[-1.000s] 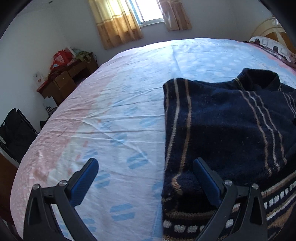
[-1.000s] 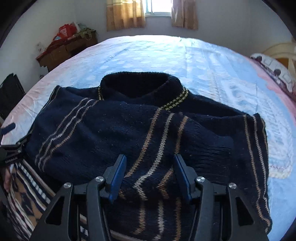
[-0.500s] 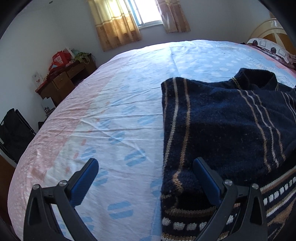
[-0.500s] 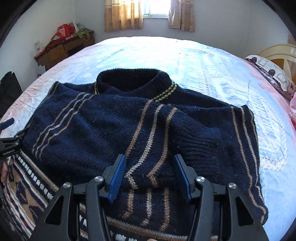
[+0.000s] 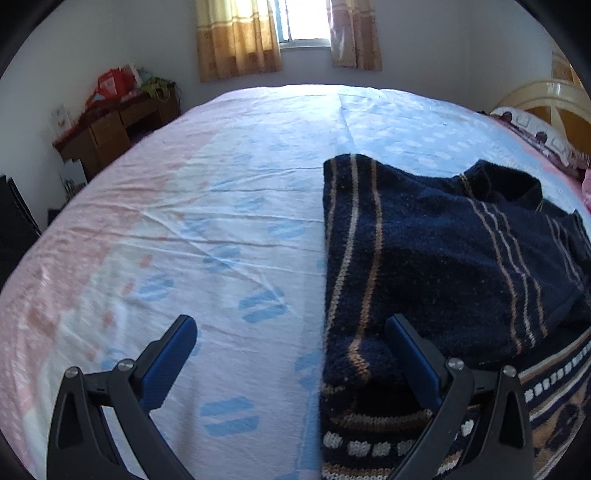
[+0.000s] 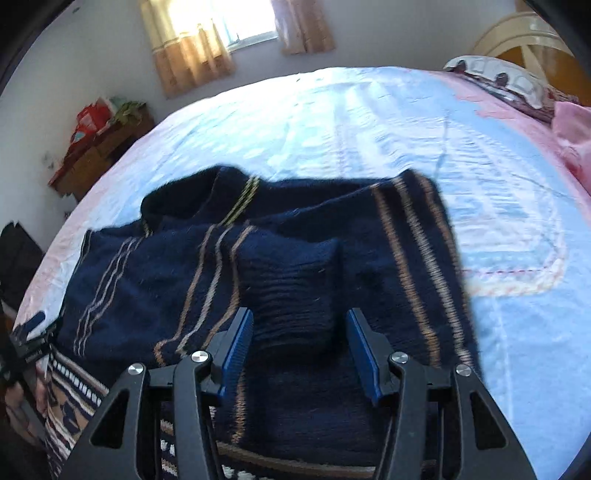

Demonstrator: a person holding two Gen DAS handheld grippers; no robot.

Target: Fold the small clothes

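Observation:
A dark navy knit sweater [image 5: 436, 258] with tan and white stripes lies on the bed, its sleeves folded in over the body; it also shows in the right wrist view [image 6: 280, 273]. My left gripper [image 5: 291, 328] is open and empty, low at the sweater's left edge, right finger over the folded sleeve. My right gripper [image 6: 300, 325] is open and empty, hovering over the ribbed cuff [image 6: 291, 291] of the folded sleeve. The patterned hem [image 5: 546, 398] lies nearest me. The left gripper also shows in the right wrist view [image 6: 31, 334] at the far left.
The bed sheet [image 5: 207, 236] is pale blue and pink with wrinkles. A wooden desk [image 5: 110, 129] with red bags stands at the left wall. A pillow [image 6: 495, 77] and headboard are at the right. A curtained window [image 5: 303, 22] is ahead.
My right gripper has opened wider and swung right over the sleeve cuff; its view is blurred by motion. My left gripper has turned slightly, staying at the sweater's left edge.

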